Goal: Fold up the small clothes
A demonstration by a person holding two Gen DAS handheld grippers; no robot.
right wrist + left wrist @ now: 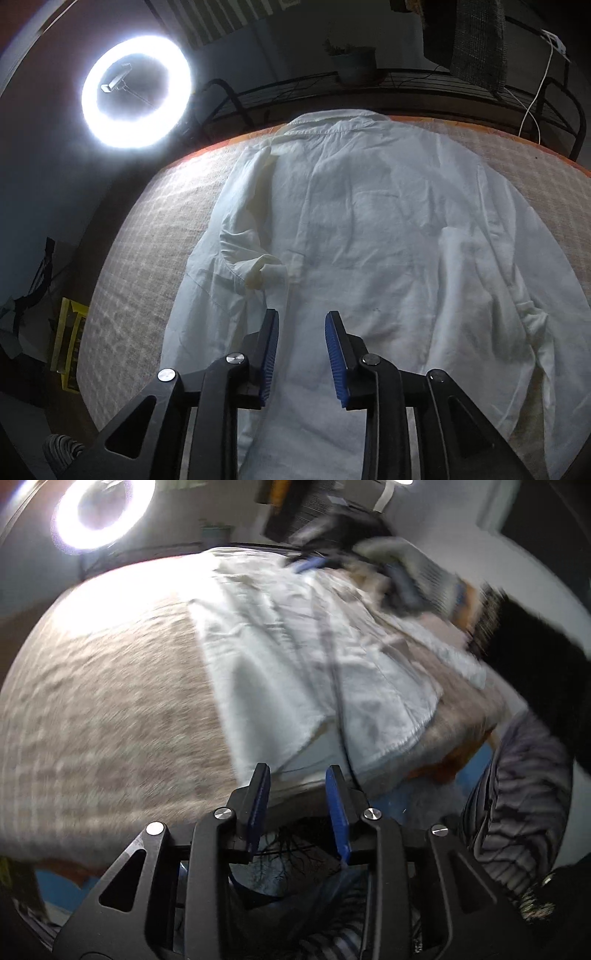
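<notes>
A white shirt [369,229] lies spread flat on a beige checked cloth, collar at the far edge, with one sleeve folded in on the left and another lying along the right. My right gripper [301,317] is open and empty just above the shirt's lower middle. In the blurred left wrist view the same shirt [295,657] lies ahead on the cloth. My left gripper [297,771] is open and empty near the shirt's near hem at the table's edge. The right gripper [402,579] and a gloved hand show at the shirt's far side.
The beige checked cloth [140,266] covers the table, with an orange edge [229,142] at the back. A bright ring light [135,92] stands beyond the far left. A black metal rail [406,79] with a plant pot runs behind. A person's striped clothing [517,794] is at the right.
</notes>
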